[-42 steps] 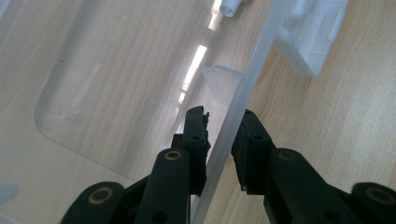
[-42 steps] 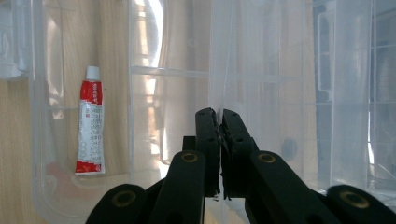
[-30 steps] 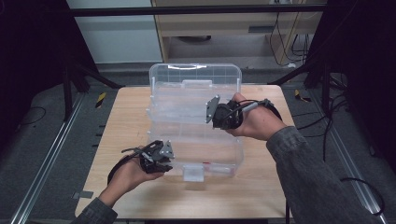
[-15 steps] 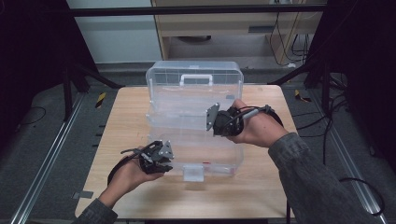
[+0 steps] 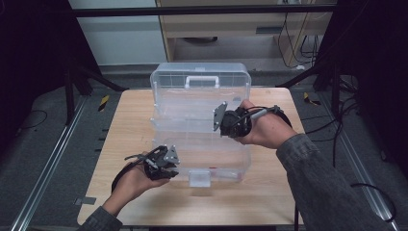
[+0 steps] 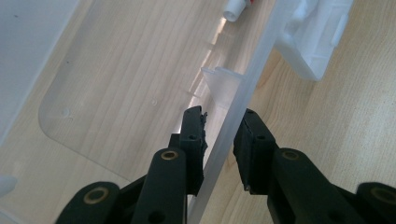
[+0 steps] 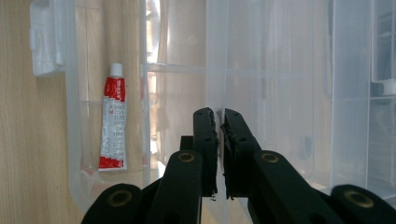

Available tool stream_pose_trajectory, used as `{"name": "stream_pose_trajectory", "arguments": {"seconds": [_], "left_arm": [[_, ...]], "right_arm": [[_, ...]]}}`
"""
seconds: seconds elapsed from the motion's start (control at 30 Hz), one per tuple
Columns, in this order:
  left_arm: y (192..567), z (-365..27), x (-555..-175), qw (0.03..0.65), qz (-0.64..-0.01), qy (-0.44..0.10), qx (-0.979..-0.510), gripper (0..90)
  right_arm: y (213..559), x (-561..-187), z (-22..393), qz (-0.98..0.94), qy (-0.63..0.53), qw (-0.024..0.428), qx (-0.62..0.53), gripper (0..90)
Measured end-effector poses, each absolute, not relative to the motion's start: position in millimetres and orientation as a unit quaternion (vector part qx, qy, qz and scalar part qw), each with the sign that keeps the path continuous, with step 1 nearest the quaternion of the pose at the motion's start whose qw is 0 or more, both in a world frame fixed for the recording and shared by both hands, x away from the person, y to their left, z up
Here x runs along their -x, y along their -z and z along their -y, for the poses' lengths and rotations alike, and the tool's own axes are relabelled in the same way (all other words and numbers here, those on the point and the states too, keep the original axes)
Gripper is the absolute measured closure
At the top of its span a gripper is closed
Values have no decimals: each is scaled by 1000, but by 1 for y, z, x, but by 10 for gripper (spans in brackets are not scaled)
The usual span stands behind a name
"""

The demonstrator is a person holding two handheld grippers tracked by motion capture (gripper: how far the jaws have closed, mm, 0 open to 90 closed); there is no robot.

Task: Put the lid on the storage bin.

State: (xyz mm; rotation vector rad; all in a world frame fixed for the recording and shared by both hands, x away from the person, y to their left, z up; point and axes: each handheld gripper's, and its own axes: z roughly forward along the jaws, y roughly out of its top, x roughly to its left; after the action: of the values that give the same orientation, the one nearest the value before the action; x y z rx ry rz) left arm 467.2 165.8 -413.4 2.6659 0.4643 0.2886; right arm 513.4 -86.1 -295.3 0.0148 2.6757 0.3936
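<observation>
A clear plastic organizer box (image 5: 202, 139) sits at the middle of the wooden table (image 5: 279, 192), its lid (image 5: 199, 89) raised toward 12 o'clock with a white carry handle (image 5: 202, 81) at the lid's far edge. A white latch (image 5: 199, 178) hangs at the box's near edge, at 6 o'clock.

The left claw (image 5: 166, 161), held in the person's left hand (image 5: 134, 180), is at the box's 7 o'clock corner. In the left gripper view its jaws straddle the box's front wall (image 6: 233, 126), one inside and one outside, with a small gap showing on each side of the plastic, so they are released rather than pinching. The white latch (image 6: 317, 42) lies toward 1 o'clock in that view.

The right claw (image 5: 222, 118), in the right hand (image 5: 264, 130), is at the box's 3 o'clock side, about where lid meets base. In the right gripper view (image 7: 219, 140) its jaws are clenched on a thin clear plastic edge (image 7: 215, 56) that runs up between them. A red-and-white tube (image 7: 113, 123) with a white cap lies inside the box near a rounded corner, toward 9 o'clock in that view.
</observation>
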Motion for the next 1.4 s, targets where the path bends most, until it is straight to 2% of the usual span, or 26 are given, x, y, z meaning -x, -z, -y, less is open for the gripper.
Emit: {"name": "stream_pose_trajectory", "arguments": {"seconds": [1.23,1.3,1.4], "left_arm": [[416,-167,-464,218,-163,-114,-956,723],[416,-167,-463,219,-168,-117,-954,715],[414,-170,-463,221,-167,-130,-952,633]], "right_arm": [[305,-498,92,-968,-154,198,7,857],[305,-497,92,-968,-154,200,6,856],[305,-498,93,-968,-155,199,4,854]]}}
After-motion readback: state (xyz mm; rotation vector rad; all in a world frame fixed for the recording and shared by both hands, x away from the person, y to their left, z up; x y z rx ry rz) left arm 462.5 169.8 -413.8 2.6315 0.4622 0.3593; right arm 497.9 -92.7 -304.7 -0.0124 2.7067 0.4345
